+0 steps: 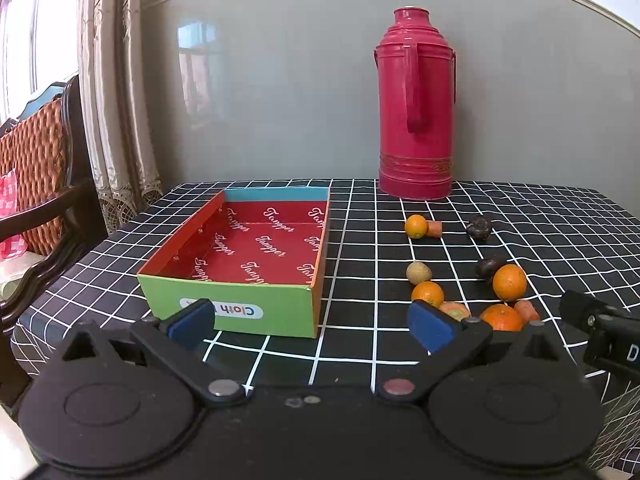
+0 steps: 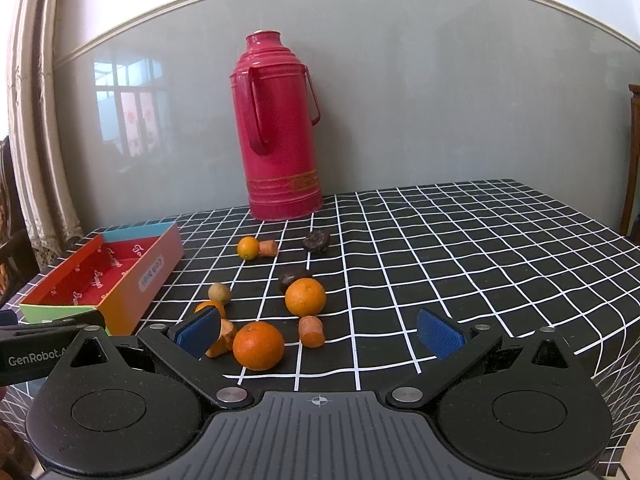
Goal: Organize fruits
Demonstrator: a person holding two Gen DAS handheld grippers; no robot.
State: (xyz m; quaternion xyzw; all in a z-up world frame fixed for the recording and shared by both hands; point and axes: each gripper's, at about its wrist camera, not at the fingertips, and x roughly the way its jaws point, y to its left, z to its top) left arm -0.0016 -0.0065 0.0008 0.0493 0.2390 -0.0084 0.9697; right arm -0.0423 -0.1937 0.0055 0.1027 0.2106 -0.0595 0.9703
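The left hand-held gripper (image 1: 312, 326) is hovering with fingers spread, holding nothing, directly before the open green-and-red cardboard box (image 1: 256, 256) on the black grid-patterned worktop (image 2: 460, 264). The right hand-held gripper (image 2: 320, 334) is likewise spread and unloaded; round oranges (image 2: 258, 345) and cut carrot pieces (image 2: 312, 331) are lying just ahead of it, left of centre.

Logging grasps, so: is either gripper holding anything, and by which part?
Nothing held. The left gripper and right gripper are both open, jaws empty.
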